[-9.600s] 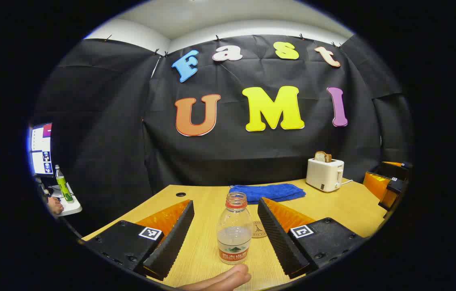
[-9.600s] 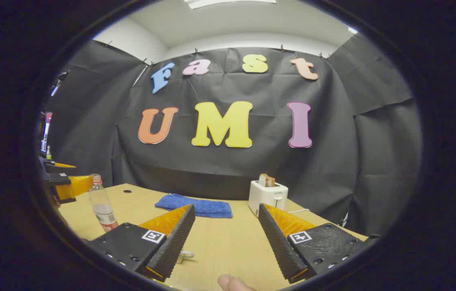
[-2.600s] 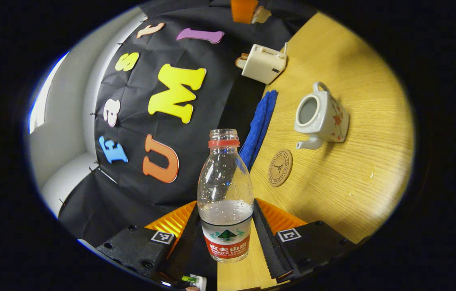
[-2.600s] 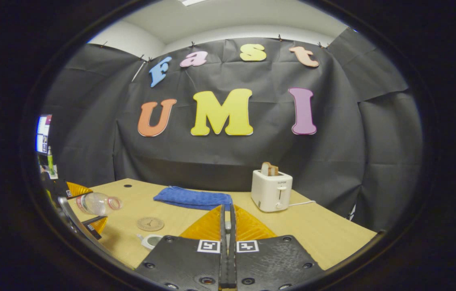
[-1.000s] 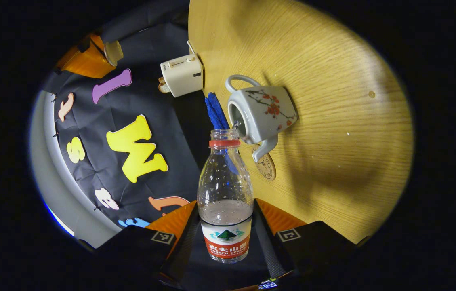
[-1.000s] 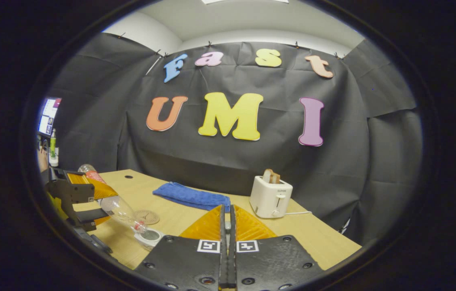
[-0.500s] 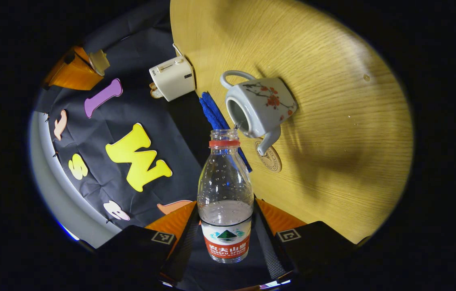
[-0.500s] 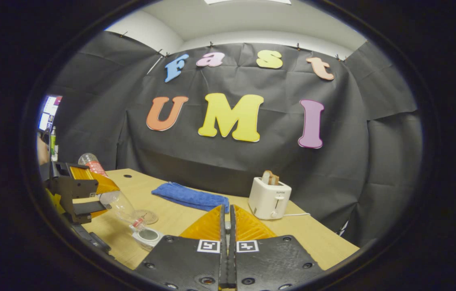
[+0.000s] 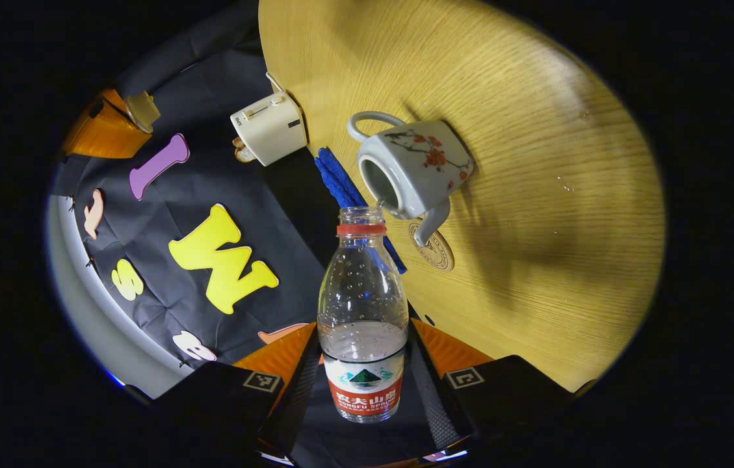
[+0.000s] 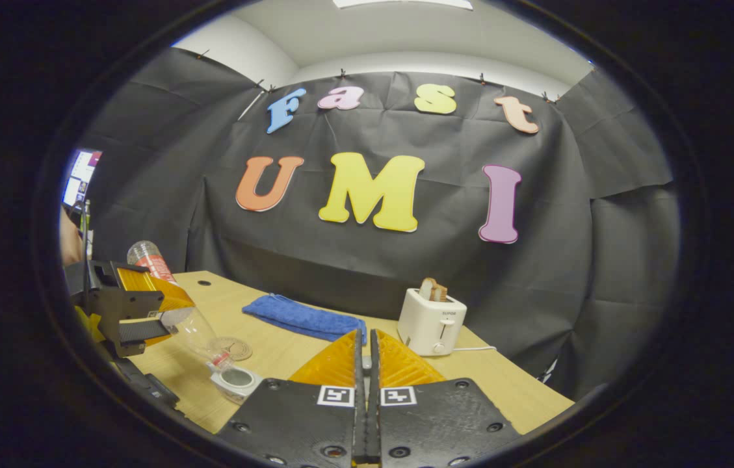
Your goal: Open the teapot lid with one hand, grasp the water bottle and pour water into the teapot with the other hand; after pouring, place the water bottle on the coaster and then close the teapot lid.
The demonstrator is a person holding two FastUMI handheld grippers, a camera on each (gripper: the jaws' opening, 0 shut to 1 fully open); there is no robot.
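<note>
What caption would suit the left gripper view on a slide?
The left tool grips a tipped water bottle, its mouth at the open teapot, near a coaster on the wooden table.

A pale wooden surface (image 10: 314, 354) carries a lidless teapot (image 9: 409, 166), a round coaster (image 9: 435, 246) by its spout, a folded blue towel (image 10: 305, 318) beyond, and a white toaster (image 10: 432, 323) ahead of the right tool (image 10: 367, 354).
</note>
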